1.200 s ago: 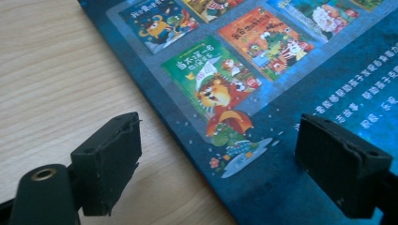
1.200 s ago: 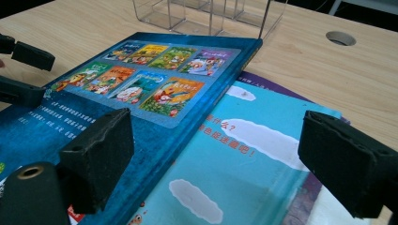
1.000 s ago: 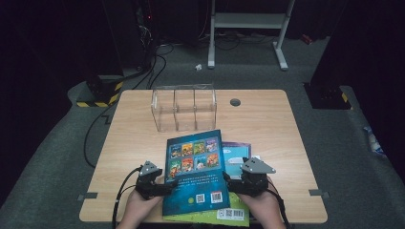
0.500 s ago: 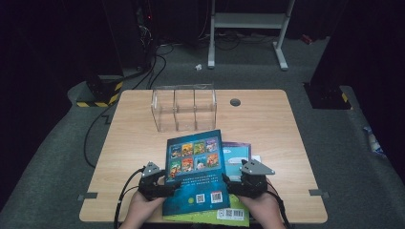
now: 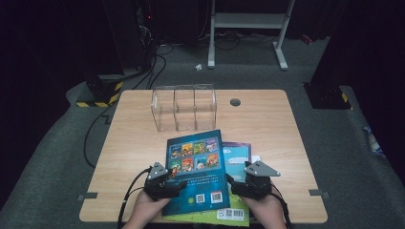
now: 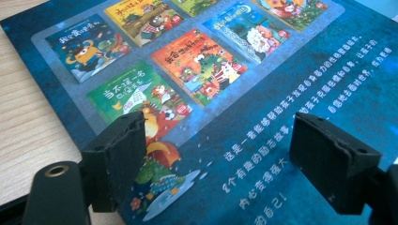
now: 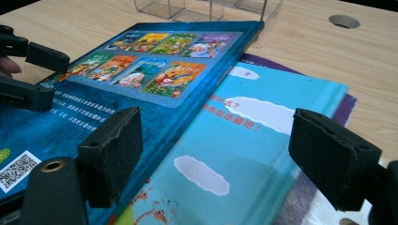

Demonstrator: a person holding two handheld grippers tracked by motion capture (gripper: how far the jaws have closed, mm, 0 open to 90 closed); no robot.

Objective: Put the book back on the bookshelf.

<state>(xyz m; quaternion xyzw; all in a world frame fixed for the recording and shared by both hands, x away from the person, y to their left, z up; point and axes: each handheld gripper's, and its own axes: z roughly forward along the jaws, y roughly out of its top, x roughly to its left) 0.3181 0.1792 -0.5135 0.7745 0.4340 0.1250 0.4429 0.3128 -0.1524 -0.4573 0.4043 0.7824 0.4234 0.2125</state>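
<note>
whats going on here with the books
A person holds a two-jaw gripper in each hand at a wooden table. Both the left gripper and right gripper are open, flanking a dark blue picture book that tops a small stack of books. A clear plastic organizer stands behind the stack.

Your right gripper (image 7: 216, 154) holds its black jaws wide apart over the dark blue picture book's (image 7: 141, 79) edge and the light blue book (image 7: 244, 140) beneath.

Between the jaws, the dark blue book (image 6: 263, 117) bears white Chinese lines; a QR code (image 7: 16, 171) sits left of the left jaw.
</note>
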